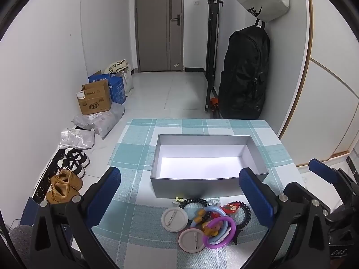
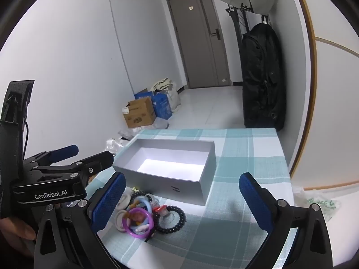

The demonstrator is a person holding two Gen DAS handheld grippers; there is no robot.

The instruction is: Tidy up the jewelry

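Blue-padded and spread wide, your left gripper (image 1: 181,198) hangs tilted downward over the near part of the table (image 1: 134,224), with nothing between its fingers. The jewelry pile (image 1: 202,219) lies on the checked teal cloth in the gap between those pads, nearer the right-hand one: a purple ring (image 1: 221,232), a pale blue ring (image 1: 215,210), a black bead bracelet (image 1: 246,213), two round white badges (image 1: 174,219) lying backs up, and some small orange and red pieces tangled among them. Just beyond the pile stands the open grey box (image 1: 208,179), its white floor bare, its near wall close to the beads.

Your right gripper (image 2: 181,199) is tilted down too, though less steeply, and its jaws also stand wide with nothing held. From its camera the pile (image 2: 143,215) sits low and left, beside the left pad, with the box (image 2: 170,170) behind it. Your left gripper's body (image 2: 56,179) reaches in from the left edge of that view, its fingers pointing toward the box, and part of your hand (image 2: 15,231) shows at the lower left, wrapped around the handle.
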